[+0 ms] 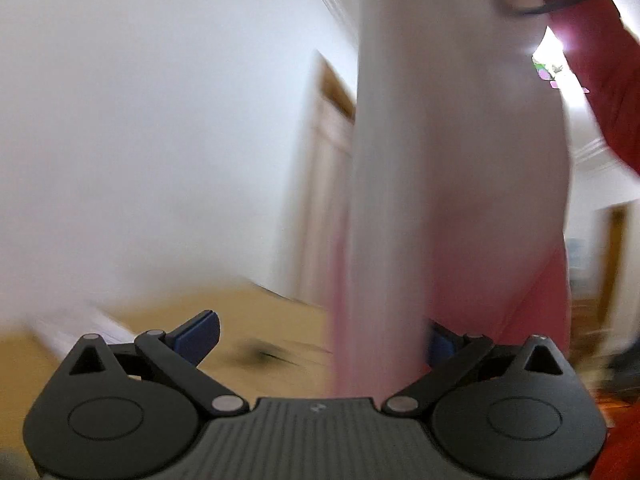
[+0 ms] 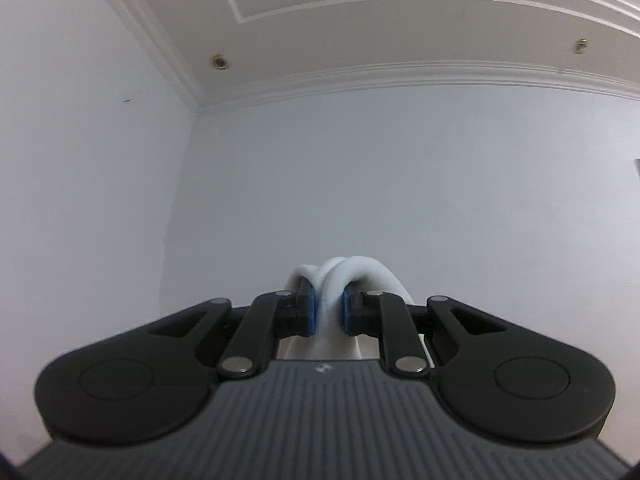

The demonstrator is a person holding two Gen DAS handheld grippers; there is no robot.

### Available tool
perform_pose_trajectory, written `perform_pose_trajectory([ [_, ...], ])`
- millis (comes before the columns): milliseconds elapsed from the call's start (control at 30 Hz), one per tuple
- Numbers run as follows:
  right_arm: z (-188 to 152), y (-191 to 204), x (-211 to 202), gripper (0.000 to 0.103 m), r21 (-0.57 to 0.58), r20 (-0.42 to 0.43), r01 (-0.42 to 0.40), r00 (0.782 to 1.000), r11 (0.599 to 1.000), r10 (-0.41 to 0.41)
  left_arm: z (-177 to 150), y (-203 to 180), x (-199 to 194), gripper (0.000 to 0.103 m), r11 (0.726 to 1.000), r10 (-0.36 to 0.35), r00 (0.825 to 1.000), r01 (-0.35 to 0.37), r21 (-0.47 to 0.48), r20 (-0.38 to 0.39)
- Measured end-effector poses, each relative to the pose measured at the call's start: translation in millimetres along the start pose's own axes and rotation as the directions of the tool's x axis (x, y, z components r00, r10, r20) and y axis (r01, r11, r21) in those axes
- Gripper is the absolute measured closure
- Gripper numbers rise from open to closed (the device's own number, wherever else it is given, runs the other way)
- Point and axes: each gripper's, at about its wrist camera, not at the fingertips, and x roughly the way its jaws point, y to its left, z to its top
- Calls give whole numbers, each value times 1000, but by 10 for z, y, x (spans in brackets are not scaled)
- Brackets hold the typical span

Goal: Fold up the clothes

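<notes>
The right gripper [image 2: 329,314] points up toward the ceiling with its jaws pinched narrow on a bunched fold of soft white cloth garment [image 2: 340,276], presumably lifting it so it hangs free. In the blurred left view the garment drapes down at 1 o'clock across the left gripper [image 1: 320,336], whose jaws stand wide. A person's red sleeve [image 1: 592,60] crowds 2 o'clock above the tan wooden desk [image 1: 256,332].
</notes>
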Motion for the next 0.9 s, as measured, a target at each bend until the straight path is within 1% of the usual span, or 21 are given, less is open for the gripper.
perform_pose_trajectory([
  [33, 22, -24, 42, 87, 18, 2, 23, 1000, 1000, -23, -23, -2, 166, 38, 989, -127, 991, 124, -79, -38],
  [67, 22, -19, 121, 87, 39, 4, 49, 999, 998, -49, -60, -40, 276, 60, 967, -225, 973, 216, -133, -51],
  [100, -5, -90, 67, 87, 57, 6, 73, 997, 996, -73, -113, -132, 298, 97, 963, -240, 970, 232, -134, -48],
  [133, -12, -190, -21, 87, 70, 7, 96, 995, 993, -97, -171, -204, 218, 97, 972, -204, 978, 198, -126, -35],
  [200, 76, -184, -48, 87, 75, 3, 134, 991, 988, -134, -251, -291, -87, 97, 984, -117, 993, 118, -135, 11],
  [233, 100, -227, -227, 87, 74, 6, 143, 990, 987, -144, -244, -339, -296, 97, 987, -72, 997, 76, -143, 38],
  [300, 138, -331, -648, 86, 84, 27, 157, 987, 984, -159, -232, -435, -715, 97, 987, 20, 996, -5, -163, 90],
  [333, 140, -363, -913, 86, 97, 45, 163, 985, 982, -168, -192, -532, -886, 97, 989, 58, 992, -41, -143, 111],
  [400, 163, -366, -1383, 87, 112, 79, 188, 977, 976, -198, -79, -810, -1176, 97, 993, 112, 984, -108, -41, 142],
  [467, 253, -171, -1658, 87, 93, 104, 254, 959, 963, -263, -18, -979, -1481, 97, 989, 144, 979, -148, 18, 148],
  [500, 298, -74, -1795, 86, 84, 117, 286, 948, 955, -294, -13, -1064, -1640, 97, 988, 148, 979, -154, 31, 143],
  [600, 432, 218, -2208, 86, 60, 157, 382, 909, 922, -386, -91, -1188, -2016, 97, 989, 135, 982, -142, 46, 136],
  [633, 474, 309, -2287, 86, 50, 164, 410, 896, 911, -412, -120, -1220, -2135, 97, 989, 130, 982, -138, 51, 134],
  [667, 512, 393, -2298, 86, 38, 164, 434, 886, 900, -434, -149, -1253, -2254, 97, 989, 126, 983, -134, 56, 132],
  [700, 565, 459, -2223, 86, 31, 158, 449, 880, 893, -448, -178, -1285, -2373, 97, 990, 121, 984, -129, 60, 130],
  [733, 637, 504, -2048, 86, 29, 145, 456, 879, 890, -455, -207, -1317, -2491, 97, 990, 116, 985, -125, 65, 128],
  [767, 664, 509, -1885, 86, 27, 126, 457, 881, 889, -457, -236, -1350, -2610, 97, 990, 111, 986, -121, 70, 126],
  [833, 617, 428, -1584, 86, 21, 73, 447, 891, 894, -447, -294, -1414, -2848, 97, 990, 102, 987, -112, 80, 123],
  [867, 580, 382, -1400, 86, 17, 37, 441, 897, 897, -441, -343, -1426, -2968, 97, 990, 115, 985, -125, 69, 127],
  [900, 509, 320, -1127, 86, 13, -14, 432, 902, 902, -432, -433, -1438, -3118, 97, 986, 154, 979, -161, 41, 134],
])
